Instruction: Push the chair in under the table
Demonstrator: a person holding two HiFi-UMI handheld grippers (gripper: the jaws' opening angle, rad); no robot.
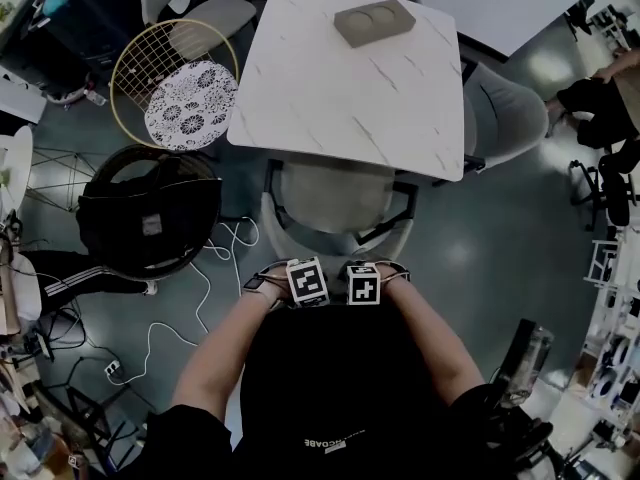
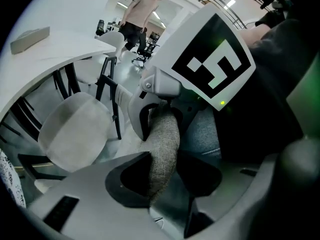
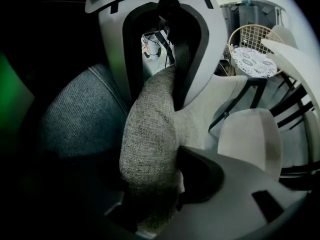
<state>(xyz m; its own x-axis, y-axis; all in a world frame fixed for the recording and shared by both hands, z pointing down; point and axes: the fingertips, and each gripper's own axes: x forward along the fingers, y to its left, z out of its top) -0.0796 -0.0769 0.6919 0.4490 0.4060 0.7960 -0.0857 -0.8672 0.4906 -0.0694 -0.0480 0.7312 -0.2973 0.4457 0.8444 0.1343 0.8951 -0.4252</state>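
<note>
A grey fabric chair [image 1: 335,196] stands at the near side of the white marble table [image 1: 350,88], its seat partly under the tabletop. Both grippers sit side by side on the top rim of its backrest [image 1: 335,251]. My left gripper [image 1: 292,265] has the padded rim [image 2: 162,144] running between its jaws, with the pads against the fabric. My right gripper [image 1: 377,265] straddles the same rim [image 3: 150,129], and the fabric fills its jaw gap [image 3: 150,179]. Each gripper view also shows the other gripper further along the rim, and the chair seat [image 2: 75,129] below the table edge.
A grey block [image 1: 373,20] lies on the table's far side. A round wire side table with a patterned disc [image 1: 190,103] and a black bag [image 1: 150,213] stand to the left, with white cables [image 1: 215,268] on the floor. Another chair [image 1: 505,113] is at the table's right. A person [image 2: 137,19] stands far off.
</note>
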